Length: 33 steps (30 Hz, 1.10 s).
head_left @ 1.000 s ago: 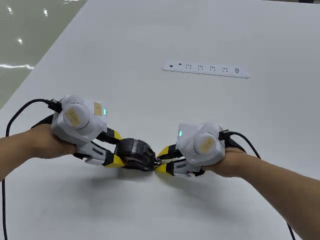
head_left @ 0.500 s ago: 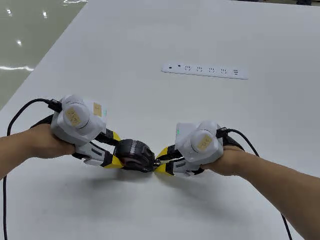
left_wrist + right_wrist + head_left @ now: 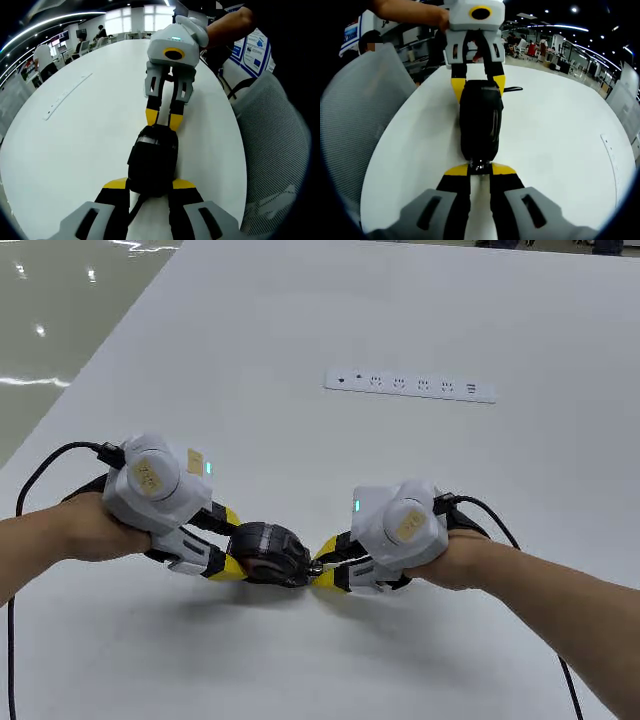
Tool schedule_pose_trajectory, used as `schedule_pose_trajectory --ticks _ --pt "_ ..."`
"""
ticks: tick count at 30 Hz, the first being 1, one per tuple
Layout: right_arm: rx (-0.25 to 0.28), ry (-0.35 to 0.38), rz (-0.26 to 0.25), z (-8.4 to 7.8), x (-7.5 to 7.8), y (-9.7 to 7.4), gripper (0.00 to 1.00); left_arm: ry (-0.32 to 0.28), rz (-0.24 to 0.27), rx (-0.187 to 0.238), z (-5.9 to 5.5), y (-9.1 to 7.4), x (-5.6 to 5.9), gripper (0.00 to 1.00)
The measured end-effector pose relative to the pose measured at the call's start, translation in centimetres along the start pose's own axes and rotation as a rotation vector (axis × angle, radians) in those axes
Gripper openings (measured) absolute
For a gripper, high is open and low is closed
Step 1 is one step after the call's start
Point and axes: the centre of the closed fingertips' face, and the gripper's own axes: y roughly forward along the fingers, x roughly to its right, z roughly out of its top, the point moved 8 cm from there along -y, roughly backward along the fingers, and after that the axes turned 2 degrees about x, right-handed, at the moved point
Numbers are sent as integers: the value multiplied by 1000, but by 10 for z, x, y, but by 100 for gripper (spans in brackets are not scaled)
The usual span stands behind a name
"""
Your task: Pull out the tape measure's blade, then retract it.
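A black tape measure (image 3: pixel 268 552) rests on the white table (image 3: pixel 330 320) near its front edge. My left gripper (image 3: pixel 228 543) is shut on the case, its yellow-tipped fingers (image 3: pixel 116 184) clamping both sides of the tape measure (image 3: pixel 153 160). My right gripper (image 3: pixel 324 562) meets the case from the right, shut on the metal blade tip (image 3: pixel 478 165) at the mouth of the tape measure (image 3: pixel 480 122). The blade is fully inside the case. In the left gripper view, the right gripper (image 3: pixel 164 115) shows beyond the case; in the right gripper view, the left gripper (image 3: pixel 477 82) shows likewise.
A white power strip (image 3: pixel 410 385) lies flat further back on the table. Black cables (image 3: pixel 45 462) trail from both grippers. A grey mesh chair (image 3: pixel 270 145) stands beside the table edge. People sit far off in the room.
Both grippers and the tape measure stay put; the right gripper shifted very slightly. The blade has not come out. The head camera tilted a little.
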Motion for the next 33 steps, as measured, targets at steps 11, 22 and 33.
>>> schedule_pose_trajectory --ticks 11,22,33 --pt "-15 -25 4 -5 1 -6 12 -4 -1 2 0 1 -2 26" --pt "-18 -33 3 -8 2 -12 12 -10 -5 -4 -1 0 -2 26" --pt "-24 -41 1 -12 3 -19 12 -12 -7 -7 -1 0 -2 26"
